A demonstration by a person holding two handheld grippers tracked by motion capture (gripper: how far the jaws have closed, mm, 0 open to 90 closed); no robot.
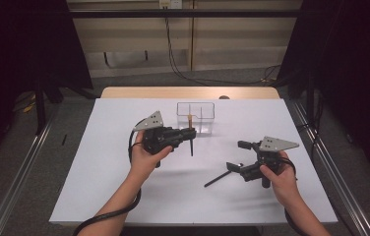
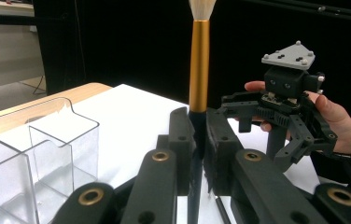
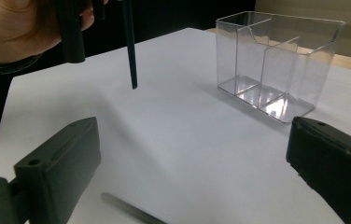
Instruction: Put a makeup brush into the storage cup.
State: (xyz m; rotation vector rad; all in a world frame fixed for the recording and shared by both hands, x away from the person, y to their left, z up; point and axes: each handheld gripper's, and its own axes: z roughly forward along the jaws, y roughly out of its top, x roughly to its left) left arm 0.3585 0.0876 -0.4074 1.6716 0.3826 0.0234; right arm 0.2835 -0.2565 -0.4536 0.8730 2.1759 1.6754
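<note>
The left gripper (image 1: 189, 132) clamps a makeup brush (image 2: 199, 70) upright by its handle, bristles up, just in front of the clear box (image 1: 196, 118) with compartments. To do this well, I judge the brush should stay vertical and go in over one compartment, clear of the dividers. Farther right, a dark stick (image 1: 217, 179) lies on the table by the right gripper (image 1: 235, 154), whose jaws stand wide and empty.

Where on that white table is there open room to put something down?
The near edge of the white table, between the two forearms, is bare, and so is the far-left corner. It is crowded mid-table around the clear organiser, the held brush and the lying black stick.
</note>
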